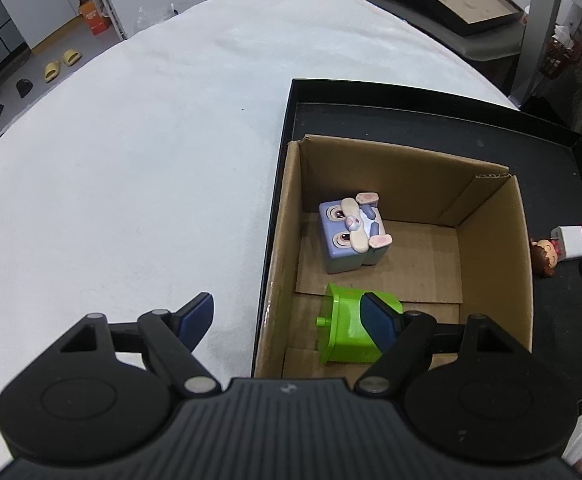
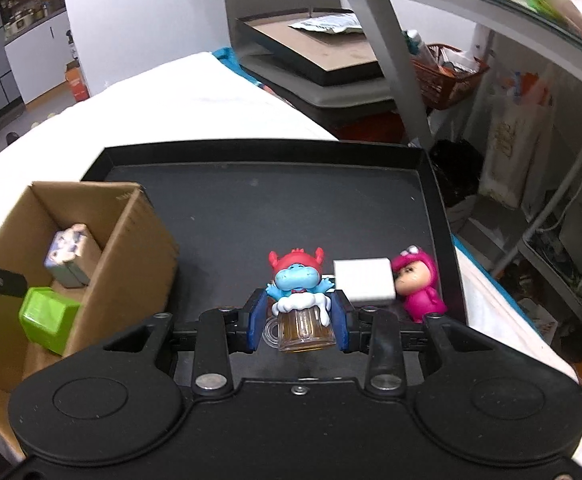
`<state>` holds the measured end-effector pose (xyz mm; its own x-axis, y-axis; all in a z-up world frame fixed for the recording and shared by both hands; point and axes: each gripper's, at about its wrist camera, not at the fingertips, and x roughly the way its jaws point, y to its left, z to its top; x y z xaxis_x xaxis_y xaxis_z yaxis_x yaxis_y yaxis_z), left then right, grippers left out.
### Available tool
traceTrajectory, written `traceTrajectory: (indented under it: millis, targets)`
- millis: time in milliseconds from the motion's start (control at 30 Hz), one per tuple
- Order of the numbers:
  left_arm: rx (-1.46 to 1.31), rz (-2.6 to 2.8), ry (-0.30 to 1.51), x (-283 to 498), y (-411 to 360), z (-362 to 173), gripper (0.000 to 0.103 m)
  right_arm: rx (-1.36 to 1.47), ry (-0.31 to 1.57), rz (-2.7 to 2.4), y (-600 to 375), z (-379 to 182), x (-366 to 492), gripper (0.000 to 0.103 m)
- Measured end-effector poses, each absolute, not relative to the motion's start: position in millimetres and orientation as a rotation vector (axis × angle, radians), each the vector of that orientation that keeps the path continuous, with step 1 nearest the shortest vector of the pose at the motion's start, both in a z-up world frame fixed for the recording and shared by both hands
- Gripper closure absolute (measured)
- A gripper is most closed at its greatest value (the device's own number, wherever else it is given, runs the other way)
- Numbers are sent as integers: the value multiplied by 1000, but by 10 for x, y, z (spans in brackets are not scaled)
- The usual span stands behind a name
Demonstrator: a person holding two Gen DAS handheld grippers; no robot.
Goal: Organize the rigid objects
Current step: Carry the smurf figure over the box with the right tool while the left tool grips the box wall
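My left gripper [image 1: 291,318] is open and empty above the near left corner of a cardboard box [image 1: 281,240]. In the box lie a green block [image 1: 343,330] and a blue-grey bunny cube [image 1: 351,236]. The box stands in a black tray [image 1: 547,200]. My right gripper [image 2: 299,322] is shut on a blue hippo figure in a beer mug [image 2: 299,304] above the tray floor [image 2: 271,208]. A white cube [image 2: 365,280] and a pink doll [image 2: 419,286] stand just right of it. The box [image 2: 127,264], green block [image 2: 47,318] and bunny cube [image 2: 69,258] show at left.
The tray sits on a white-covered table [image 1: 131,160]. Beyond its far edge are dark framed boards [image 2: 315,52]. A metal shelf [image 2: 531,208] with bags stands to the right. Slippers [image 1: 61,64] lie on the floor.
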<state>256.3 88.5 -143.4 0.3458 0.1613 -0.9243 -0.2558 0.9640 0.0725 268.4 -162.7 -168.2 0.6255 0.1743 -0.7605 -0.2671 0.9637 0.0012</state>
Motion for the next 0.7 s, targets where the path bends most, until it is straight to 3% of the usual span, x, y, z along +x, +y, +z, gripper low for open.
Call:
traceTrajectory:
  millis: [167, 333, 433, 500, 633, 700]
  targets:
    - [-94, 242, 1168, 2511, 943, -1427, 25, -132, 810, 270, -1447, -1522, 2635, 69]
    - [-115, 197, 1148, 2455, 1021, -1419, 35, -125, 780, 315, -1261, -1354, 2549, 69]
    - [-130, 168, 1147, 2430, 1061, -1439, 51, -125, 766, 342, -1138, -1290, 2506, 69]
    - [-150, 154, 1153, 2422, 1091, -1471, 69, -128, 757, 355, -1056, -1257, 2478, 69]
    - [-162, 142, 1153, 2403, 1130, -1517, 89, -90, 763, 413, -935, -1227, 2453, 69]
    - [-176, 136, 1147, 2392, 1157, -1528, 93, -68, 774, 436, -889, -1235, 2454, 69]
